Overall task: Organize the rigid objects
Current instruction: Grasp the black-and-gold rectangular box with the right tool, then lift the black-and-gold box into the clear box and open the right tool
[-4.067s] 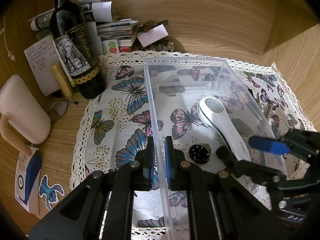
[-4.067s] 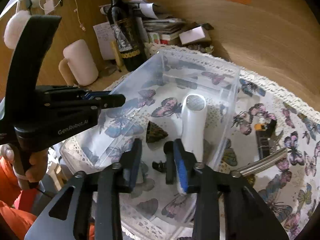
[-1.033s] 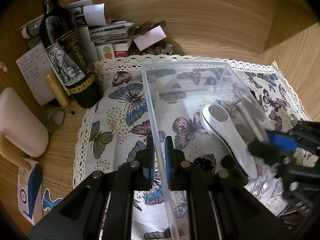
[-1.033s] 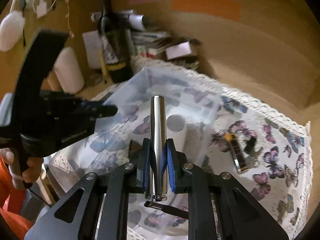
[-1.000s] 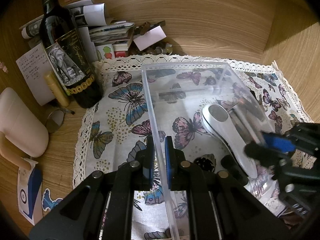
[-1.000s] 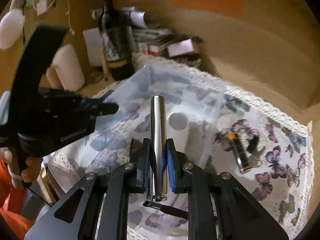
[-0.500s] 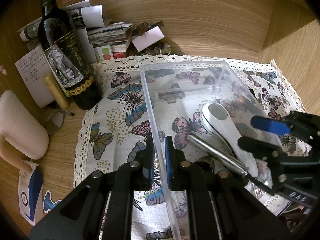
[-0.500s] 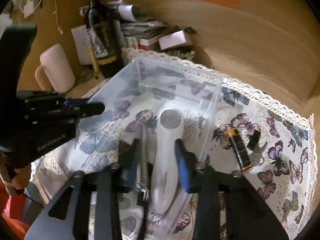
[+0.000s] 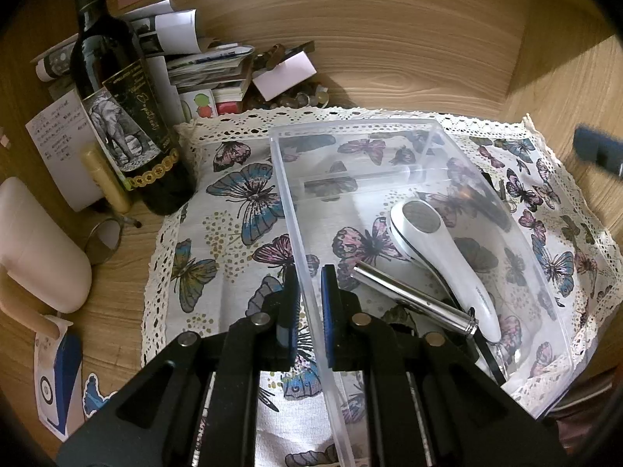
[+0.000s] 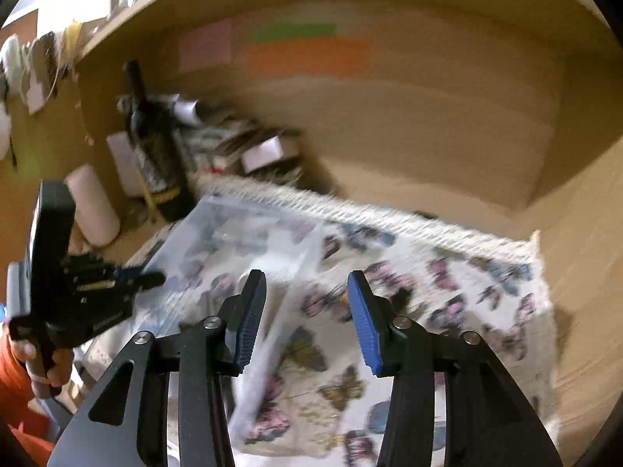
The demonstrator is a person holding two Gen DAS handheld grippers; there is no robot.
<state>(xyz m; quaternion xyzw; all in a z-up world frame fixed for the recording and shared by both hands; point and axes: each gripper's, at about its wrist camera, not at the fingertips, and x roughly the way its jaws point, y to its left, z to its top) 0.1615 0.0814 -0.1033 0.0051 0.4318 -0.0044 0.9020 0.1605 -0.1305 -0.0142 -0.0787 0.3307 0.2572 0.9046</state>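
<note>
Clear rectangular plastic bin open at the top, far half of its floor bare. Near half taken by a white handheld device with a round grey head and a slim silver metal cylinder lying diagonally, touching at the near end. Bin's left wall pinched between the blue pads of the left gripper, blocking entry there. Left of the bin, a strip of butterfly-print lace-edged cloth free. Beyond it, a tall dark wine bottle with an elephant label, a pale pink rounded container and a heap of papers crowding the corner. Right gripper spread wide above the cloth right of the bin; that view blurred.
</note>
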